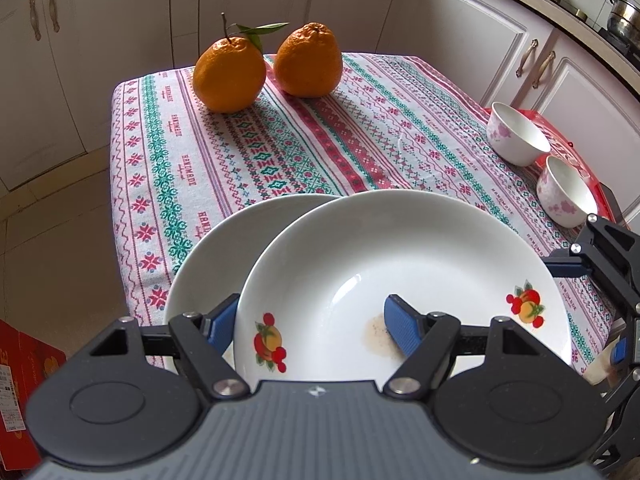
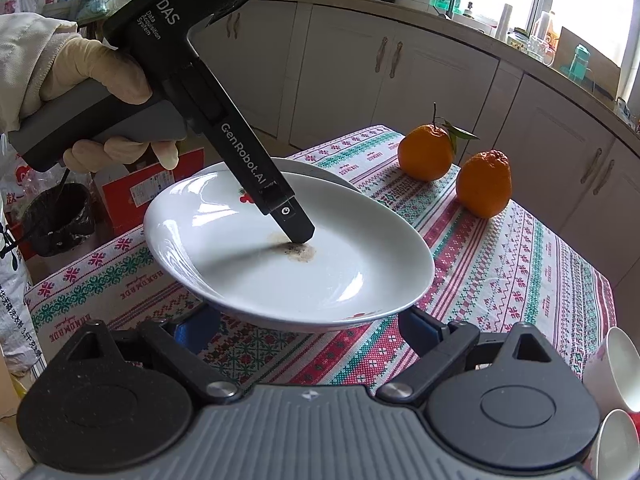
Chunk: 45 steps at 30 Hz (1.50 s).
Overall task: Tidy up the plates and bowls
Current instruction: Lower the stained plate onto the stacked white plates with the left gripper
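Note:
My left gripper [image 1: 312,322] is shut on the near rim of a white plate with fruit prints [image 1: 400,272]: one blue finger [image 1: 402,330] lies inside it by a brown stain, the other under it. The plate is held tilted above the table, over a second white plate [image 1: 216,256]. In the right wrist view the held plate [image 2: 280,256] hangs just above my right gripper [image 2: 308,330], which is open and empty beneath its edge. The second plate [image 2: 316,170] lies behind it. Two white floral bowls [image 1: 518,134] [image 1: 566,192] stand at the table's right edge.
Two oranges [image 1: 230,74] [image 1: 308,60] sit at the far end of the patterned tablecloth [image 1: 320,128]. The bowls rest on a red box [image 1: 560,140]. White cabinets surround the table. A red carton [image 2: 152,188] and a bin [image 2: 58,216] stand on the floor.

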{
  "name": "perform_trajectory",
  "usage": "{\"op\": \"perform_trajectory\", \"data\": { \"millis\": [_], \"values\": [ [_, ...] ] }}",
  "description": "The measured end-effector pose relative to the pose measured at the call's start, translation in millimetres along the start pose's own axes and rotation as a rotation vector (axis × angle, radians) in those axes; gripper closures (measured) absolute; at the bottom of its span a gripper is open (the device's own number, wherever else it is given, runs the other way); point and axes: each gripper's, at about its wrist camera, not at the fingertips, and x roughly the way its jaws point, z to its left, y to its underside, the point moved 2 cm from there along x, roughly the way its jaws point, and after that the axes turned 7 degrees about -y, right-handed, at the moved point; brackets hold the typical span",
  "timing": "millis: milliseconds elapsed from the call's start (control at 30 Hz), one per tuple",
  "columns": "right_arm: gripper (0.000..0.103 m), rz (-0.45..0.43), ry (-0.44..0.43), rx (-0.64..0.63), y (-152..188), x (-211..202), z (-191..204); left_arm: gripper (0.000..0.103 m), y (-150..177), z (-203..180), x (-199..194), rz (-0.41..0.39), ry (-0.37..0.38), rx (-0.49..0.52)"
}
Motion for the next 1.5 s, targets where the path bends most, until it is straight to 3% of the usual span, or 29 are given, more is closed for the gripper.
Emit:
{"op": "perform_trajectory", "data": {
  "millis": [533,1500],
  "values": [
    [0.005,0.016,-0.002,-0.011,-3,4,3,0.027,7,6,3,0.003,0.01,-0.013],
    [0.005,0.043,-0.005,-0.031,-5,16,8,0.025,14,17,-5,-0.038,0.001,0.057]
  ]
}}
